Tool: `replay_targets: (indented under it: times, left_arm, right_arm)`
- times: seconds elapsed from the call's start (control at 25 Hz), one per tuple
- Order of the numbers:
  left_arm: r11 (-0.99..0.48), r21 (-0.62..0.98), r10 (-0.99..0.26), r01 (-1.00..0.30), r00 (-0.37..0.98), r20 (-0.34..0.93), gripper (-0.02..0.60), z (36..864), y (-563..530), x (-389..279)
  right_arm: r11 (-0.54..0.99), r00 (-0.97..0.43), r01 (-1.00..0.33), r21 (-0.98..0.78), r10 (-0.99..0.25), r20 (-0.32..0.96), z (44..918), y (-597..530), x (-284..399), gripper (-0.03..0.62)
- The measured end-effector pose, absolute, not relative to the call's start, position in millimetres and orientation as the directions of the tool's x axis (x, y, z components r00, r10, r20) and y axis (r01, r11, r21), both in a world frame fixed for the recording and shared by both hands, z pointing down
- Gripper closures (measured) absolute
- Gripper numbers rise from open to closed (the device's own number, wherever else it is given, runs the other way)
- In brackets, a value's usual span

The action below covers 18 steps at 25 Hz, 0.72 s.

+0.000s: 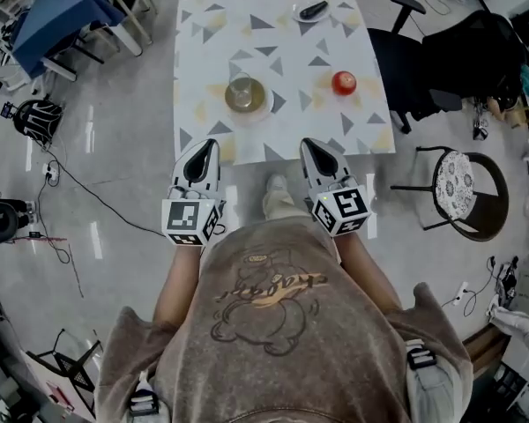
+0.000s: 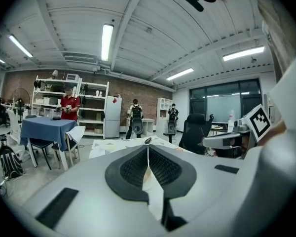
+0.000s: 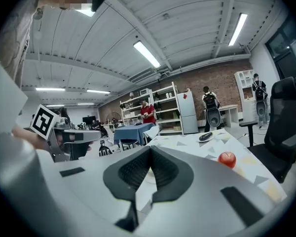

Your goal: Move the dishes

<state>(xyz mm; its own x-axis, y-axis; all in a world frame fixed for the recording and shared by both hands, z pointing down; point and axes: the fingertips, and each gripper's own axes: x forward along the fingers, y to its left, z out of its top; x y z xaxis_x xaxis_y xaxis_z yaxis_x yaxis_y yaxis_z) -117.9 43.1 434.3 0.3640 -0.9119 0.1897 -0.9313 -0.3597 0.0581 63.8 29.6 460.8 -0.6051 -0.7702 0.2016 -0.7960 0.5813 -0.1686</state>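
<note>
A table with a triangle-print cloth [image 1: 203, 42] stands ahead of me. On its near middle sits a brownish plate [image 1: 263, 104] with a clear glass [image 1: 241, 91] on it. A red apple [image 1: 344, 83] lies to the right, also seen as the apple [image 3: 227, 159]. At the far edge is a small white dish [image 1: 300, 16] holding a dark object [image 1: 315, 10]. My left gripper [image 1: 208, 144] and right gripper [image 1: 311, 144] hover side by side at the table's near edge, both shut and empty. In the gripper views, the left gripper [image 2: 148, 148] and the right gripper [image 3: 150, 150] show their pads pressed together.
A black office chair [image 1: 397, 60] stands at the table's right side, and a round-seated chair [image 1: 463, 188] further right. A blue-clothed table [image 1: 57, 11] with chairs is at the far left. A backpack [image 1: 35, 117] and cables [image 1: 88, 192] lie on the floor. People stand near shelves [image 2: 69, 107].
</note>
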Motion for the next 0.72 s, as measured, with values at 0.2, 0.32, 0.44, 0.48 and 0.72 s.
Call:
replay_targets:
  times: [0.2, 0.32, 0.44, 0.48, 0.72]
  left_arm:
    - [-0.318, 0.05, -0.924, -0.947, 0.321, 0.209, 0.56, 438, 1, -116]
    - [-0.291, 0.06, -0.932, -0.955, 0.297, 0.209, 0.56, 437, -18, -113]
    - [-0.279, 0.088, -0.935, -0.956, 0.291, 0.203, 0.56, 437, -34, -111]
    - [-0.276, 0.097, -0.936, -0.956, 0.29, 0.2, 0.56, 436, -38, -111]
    - [-0.279, 0.134, -0.938, -0.951, 0.3, 0.175, 0.56, 429, -57, -118]
  right_arm:
    - [0.627, -0.649, -0.761, -0.168, -0.734, 0.202, 458, -25, 66, 0.592]
    - [0.651, -0.671, -0.741, -0.164, -0.714, 0.2, 456, -51, 70, 0.592]
    - [0.663, -0.685, -0.729, -0.172, -0.701, 0.199, 457, -71, 72, 0.592]
    - [0.665, -0.688, -0.726, -0.176, -0.697, 0.201, 458, -76, 71, 0.592]
    - [0.661, -0.688, -0.725, -0.192, -0.694, 0.211, 459, -93, 64, 0.592]
